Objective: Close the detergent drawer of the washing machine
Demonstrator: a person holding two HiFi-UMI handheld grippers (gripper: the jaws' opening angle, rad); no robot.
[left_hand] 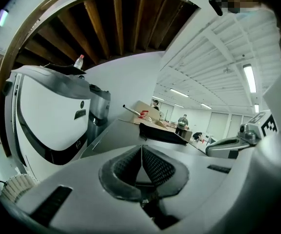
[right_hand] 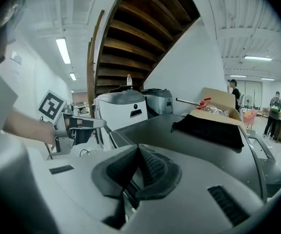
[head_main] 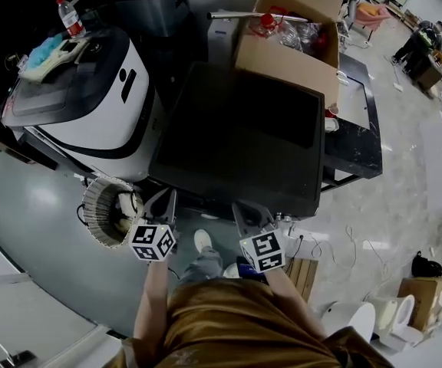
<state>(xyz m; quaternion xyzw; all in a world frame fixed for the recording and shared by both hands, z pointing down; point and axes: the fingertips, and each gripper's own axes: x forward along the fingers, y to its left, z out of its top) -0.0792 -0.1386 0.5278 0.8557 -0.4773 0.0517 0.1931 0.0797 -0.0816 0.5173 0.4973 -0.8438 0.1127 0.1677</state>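
Note:
The washing machine (head_main: 236,140) has a flat dark top and fills the middle of the head view; its front face and detergent drawer are hidden from above. A black cloth (right_hand: 210,128) lies on the far part of the top. My left gripper (head_main: 162,204) hangs at the machine's near left corner, jaws shut with nothing between them, the tips (left_hand: 141,148) pointing over the lid. My right gripper (head_main: 245,213) sits at the near edge a little to the right, also shut and empty (right_hand: 139,149). Each gripper shows in the other's view: the right gripper (left_hand: 235,144), the left gripper (right_hand: 77,126).
A white and grey appliance (head_main: 90,106) stands close on the left, a water bottle (head_main: 70,15) on it. An open cardboard box (head_main: 290,37) sits behind the washer. A round ribbed basket (head_main: 102,213) lies on the floor by my left gripper. People stand far off (right_hand: 276,112).

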